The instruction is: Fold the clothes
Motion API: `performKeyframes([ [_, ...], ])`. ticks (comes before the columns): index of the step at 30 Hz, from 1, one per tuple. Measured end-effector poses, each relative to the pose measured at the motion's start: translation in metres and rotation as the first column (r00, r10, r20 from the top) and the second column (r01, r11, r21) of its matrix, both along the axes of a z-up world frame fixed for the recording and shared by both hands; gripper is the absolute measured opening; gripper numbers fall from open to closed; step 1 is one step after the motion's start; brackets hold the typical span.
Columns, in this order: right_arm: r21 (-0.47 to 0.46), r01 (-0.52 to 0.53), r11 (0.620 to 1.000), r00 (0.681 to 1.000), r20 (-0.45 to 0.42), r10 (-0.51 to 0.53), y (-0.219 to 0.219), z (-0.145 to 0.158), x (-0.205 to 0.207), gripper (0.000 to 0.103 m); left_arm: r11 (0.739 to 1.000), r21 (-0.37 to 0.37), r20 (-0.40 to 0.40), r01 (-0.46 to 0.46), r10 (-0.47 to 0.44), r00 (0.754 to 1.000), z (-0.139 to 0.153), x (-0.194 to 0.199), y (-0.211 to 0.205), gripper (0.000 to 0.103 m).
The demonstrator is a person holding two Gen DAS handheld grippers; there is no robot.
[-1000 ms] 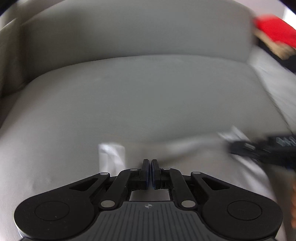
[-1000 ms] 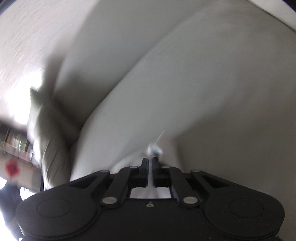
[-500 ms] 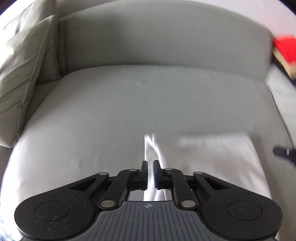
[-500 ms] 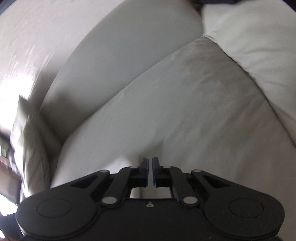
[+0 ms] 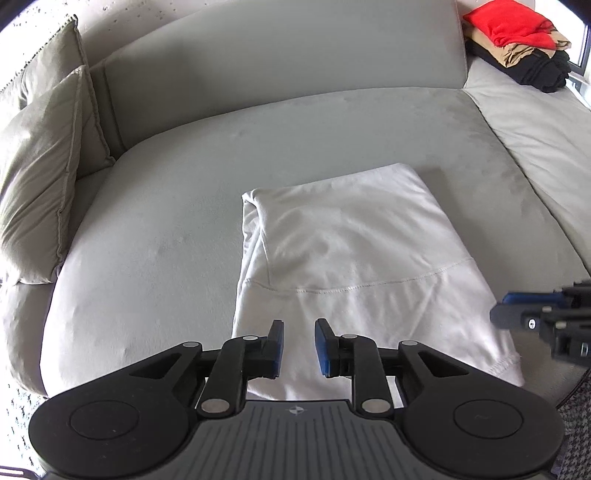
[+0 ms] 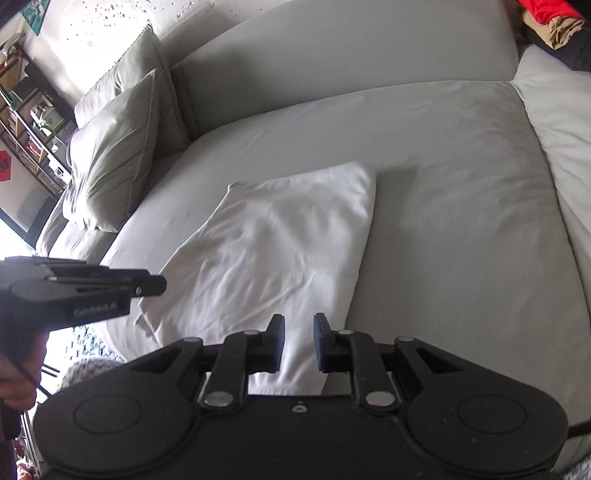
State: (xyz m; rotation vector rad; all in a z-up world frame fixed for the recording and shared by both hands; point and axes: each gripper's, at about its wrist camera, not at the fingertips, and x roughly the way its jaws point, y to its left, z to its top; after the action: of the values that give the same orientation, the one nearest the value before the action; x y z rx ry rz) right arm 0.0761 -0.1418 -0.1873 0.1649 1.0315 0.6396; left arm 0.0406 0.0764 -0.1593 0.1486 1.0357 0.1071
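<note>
A white garment [image 5: 354,254] lies folded flat on the grey sofa seat [image 5: 155,229], its stitched hem running across the near half. My left gripper [image 5: 298,347] hovers above the garment's near left edge, jaws opening with nothing between them. In the right wrist view the same white garment [image 6: 273,236] lies ahead, and my right gripper [image 6: 299,341] hangs over its near right corner, jaws also opening and holding nothing. The right gripper's tips [image 5: 517,314] show at the right edge of the left view; the left gripper [image 6: 88,288] shows at the left of the right view.
A grey-green cushion [image 5: 40,177] leans at the sofa's left end. A pile of folded clothes, red on top [image 5: 517,29], sits at the far right. A second seat cushion [image 5: 543,140] adjoins on the right. A shelf unit [image 6: 29,122] stands beyond the sofa. A hand [image 6: 16,376] holds the left gripper.
Both grippers were shut on the white cloth a second ago; they let it go, spread their jaws and pulled back and up. The garment now lies folded on the seat.
</note>
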Motion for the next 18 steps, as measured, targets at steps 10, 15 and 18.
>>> performKeyframes([
  [10, -0.014, -0.004, 1.000, 1.000, 0.000, 0.004, -0.002, 0.006, -0.028, 0.017, 0.999, -0.032, -0.028, -0.038, 0.038, 0.999, -0.009, -0.016, 0.007, 0.028],
  [15, -0.021, 0.036, 0.999, 0.999, 0.015, -0.036, -0.010, 0.001, -0.033, 0.016, 0.998, -0.052, -0.041, -0.045, 0.043, 0.998, -0.010, -0.022, 0.023, 0.027],
  [18, -0.003, 0.020, 1.000, 1.000, 0.020, -0.019, -0.003, 0.002, -0.029, 0.016, 0.997, -0.074, -0.035, -0.009, 0.007, 0.999, -0.013, -0.019, 0.022, 0.012],
])
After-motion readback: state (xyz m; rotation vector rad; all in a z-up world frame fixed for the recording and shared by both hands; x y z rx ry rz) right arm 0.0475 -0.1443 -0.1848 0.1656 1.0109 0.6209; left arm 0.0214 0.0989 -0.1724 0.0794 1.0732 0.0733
